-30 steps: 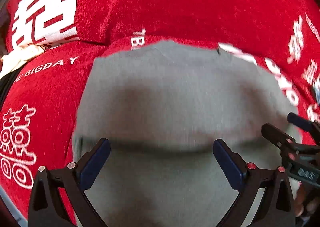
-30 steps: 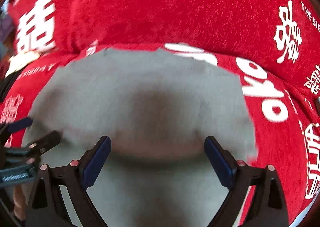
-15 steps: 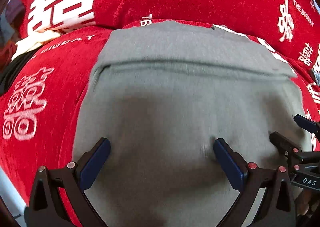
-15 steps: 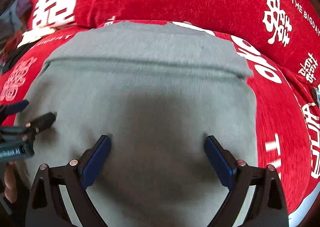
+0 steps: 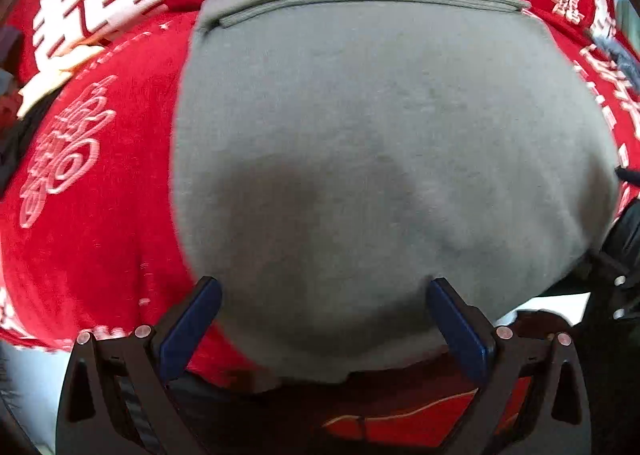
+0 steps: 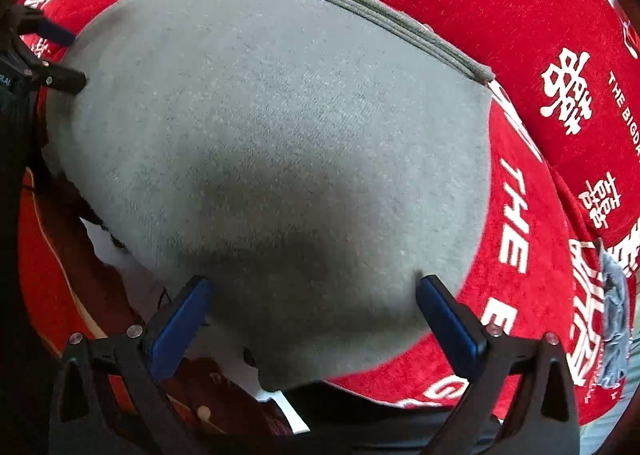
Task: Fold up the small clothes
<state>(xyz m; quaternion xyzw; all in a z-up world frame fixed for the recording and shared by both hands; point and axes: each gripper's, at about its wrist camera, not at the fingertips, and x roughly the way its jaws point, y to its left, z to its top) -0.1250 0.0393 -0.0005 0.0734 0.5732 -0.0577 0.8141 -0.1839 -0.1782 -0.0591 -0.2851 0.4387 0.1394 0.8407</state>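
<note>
The grey garment (image 5: 384,143) lay folded flat on a red cloth (image 5: 96,255) printed with white characters and lettering, its stacked layered edges running along the far side in both wrist views (image 6: 280,127). The left gripper (image 5: 324,307) was positioned over the garment's near edge, its blue-padded fingers (image 5: 192,327) spread wide and holding nothing. The right gripper (image 6: 314,303) stood likewise over the near edge, fingers (image 6: 448,323) wide apart, with no fabric pinched between them. In the right wrist view the left gripper's black tips (image 6: 60,79) sat at the garment's left margin; whether they touched the fabric could not be determined. A red cushion (image 6: 460,15) with matching white print rose just behind the garment's far edge. A scrap of blue-grey fabric (image 6: 614,319) lay on the red cloth to the right, apart from the garment.
</note>
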